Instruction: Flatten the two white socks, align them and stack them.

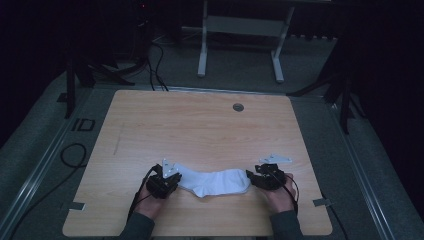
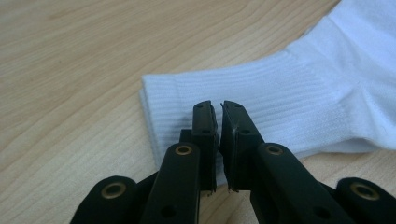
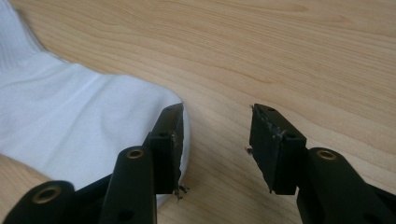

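Black jaws of the left tool [image 2: 217, 116] stand almost together, a thin slit between them, poised over the ribbed cuff of a white sock [image 2: 280, 98]; whether the pads pinch any fabric I cannot tell. From the high view this left tool [image 1: 169, 181] sits at the sock's [image 1: 215, 182] cuff end, held in the person's left hand [image 1: 150, 200]. At the other end the right tool [image 3: 217, 135] has its jaws well apart, with bare wood between them and one jaw lying against the rounded toe of the sock [image 3: 70, 121], gripping nothing. Seen from above, the right tool [image 1: 254, 178] lies just beside that toe. Between both tools the sock lies flat near the front edge of the light wooden surface [image 1: 200, 125].
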The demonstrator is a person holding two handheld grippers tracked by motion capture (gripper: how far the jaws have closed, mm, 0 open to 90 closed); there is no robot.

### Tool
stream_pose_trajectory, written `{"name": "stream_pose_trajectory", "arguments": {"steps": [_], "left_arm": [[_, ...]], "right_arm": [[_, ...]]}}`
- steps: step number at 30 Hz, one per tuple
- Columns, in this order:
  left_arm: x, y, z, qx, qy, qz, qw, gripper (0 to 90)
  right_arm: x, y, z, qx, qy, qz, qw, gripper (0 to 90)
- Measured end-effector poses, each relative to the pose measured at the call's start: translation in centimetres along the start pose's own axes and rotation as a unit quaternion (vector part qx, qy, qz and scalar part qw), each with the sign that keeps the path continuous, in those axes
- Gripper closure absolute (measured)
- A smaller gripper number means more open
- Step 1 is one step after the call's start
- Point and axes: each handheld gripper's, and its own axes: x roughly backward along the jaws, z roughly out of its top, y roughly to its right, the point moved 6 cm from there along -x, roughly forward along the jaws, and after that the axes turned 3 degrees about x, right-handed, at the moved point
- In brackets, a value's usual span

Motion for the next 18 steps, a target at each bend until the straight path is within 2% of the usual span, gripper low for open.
{"name": "stream_pose_trajectory", "arguments": {"steps": [11,18], "left_arm": [[0.9,-1.2,0.3,0.017,0.019,0.009,0.9996,83.8],[1.2,-1.9,0.4,0.023,0.022,0.015,0.9994,83.9]], "right_arm": [[-0.6,-0.1,-0.6,0.007,-0.012,-0.002,0.9999,53.5],[-0.6,0.2,-0.7,0.004,-0.011,-0.004,0.9999,53.3]]}}
